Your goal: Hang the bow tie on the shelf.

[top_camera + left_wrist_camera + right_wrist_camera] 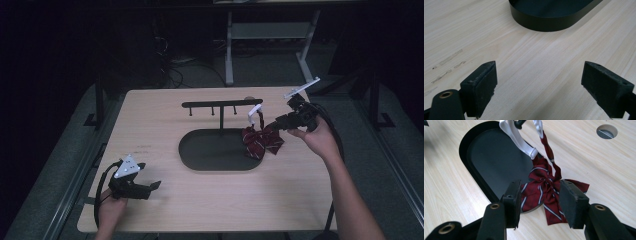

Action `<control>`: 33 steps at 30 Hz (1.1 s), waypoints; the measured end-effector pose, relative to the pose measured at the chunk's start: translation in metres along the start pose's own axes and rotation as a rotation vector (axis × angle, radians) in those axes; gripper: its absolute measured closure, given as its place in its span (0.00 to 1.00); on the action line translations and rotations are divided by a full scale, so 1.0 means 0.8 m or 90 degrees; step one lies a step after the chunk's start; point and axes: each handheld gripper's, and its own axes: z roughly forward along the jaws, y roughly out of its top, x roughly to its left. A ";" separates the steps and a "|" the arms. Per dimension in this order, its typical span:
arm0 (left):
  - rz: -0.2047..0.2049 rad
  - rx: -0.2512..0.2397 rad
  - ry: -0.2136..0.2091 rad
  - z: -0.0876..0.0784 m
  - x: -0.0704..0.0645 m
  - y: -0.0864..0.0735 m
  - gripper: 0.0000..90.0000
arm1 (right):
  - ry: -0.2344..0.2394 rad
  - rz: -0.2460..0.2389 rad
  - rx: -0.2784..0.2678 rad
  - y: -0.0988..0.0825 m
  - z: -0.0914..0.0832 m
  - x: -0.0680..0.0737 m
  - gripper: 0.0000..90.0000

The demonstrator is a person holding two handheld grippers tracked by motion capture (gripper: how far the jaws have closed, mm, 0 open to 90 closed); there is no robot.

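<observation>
Table: pale wood-grain rectangular tabletop (165, 200), under both tongs; faint scuff marks w/ pale streaks on it just ahead-left of the left tongs in the left gripper view.
Stand: black metal rack w/ oval tray base (215, 150), upright post + horizontal bar w/ small pegs (220, 104). Sits btwn the two tongs, nearer the right pair. In the left gripper view its rounded end wall (549, 23) lies well ahead of the jaws; in the right gripper view the base (496, 162) runs ahead-left of the jaws.
Bow tie: dark red fabric bow w/ thin white stripes (261, 140), (544, 192), hanging by its white strap (252, 112), (517, 137) from the bar's right end. Bow lies across the tray's right rim, part on tray, part on wood. Right in front of the right tongs, knot approx btwn the jaw tips.
Right tongs: black two-jaw gripper (277, 122), (540, 203), held in right hand (315, 137), raised over the table's right side, aimed left at the bow. Jaws apart, one each side of the bow, not closed on it; can't tell if pads touch cloth.
Left tongs: black gripper w/ grey 3-cornered plate (155, 186), (539, 87), in left hand (111, 210), low at the table's near-left, well apart from stand + bow. Jaws wide apart, bare wood btwn them.
Hole: small round cable hole in the tabletop (607, 131), ahead-right of the right tongs.
</observation>
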 end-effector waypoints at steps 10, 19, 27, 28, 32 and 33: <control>0.000 -0.004 0.000 0.000 0.000 0.000 0.15 | -0.003 -0.002 0.009 -0.003 -0.003 0.007 0.58; 0.000 -0.003 0.001 0.000 0.000 0.000 0.15 | 0.007 -0.007 0.019 -0.016 0.008 0.010 0.57; 0.001 -0.001 0.001 0.000 -0.001 0.000 0.15 | 0.012 0.000 0.017 -0.029 0.011 0.010 0.56; 0.002 -0.001 0.001 0.000 -0.001 0.000 0.15 | 0.015 0.004 0.019 -0.031 0.012 0.010 0.56; -0.001 -0.003 0.001 0.000 0.000 0.000 0.15 | 0.021 0.004 0.016 -0.037 0.015 0.008 0.56; 0.000 -0.003 0.001 0.000 0.000 0.000 0.15 | 0.023 0.007 0.017 -0.039 0.016 0.008 0.56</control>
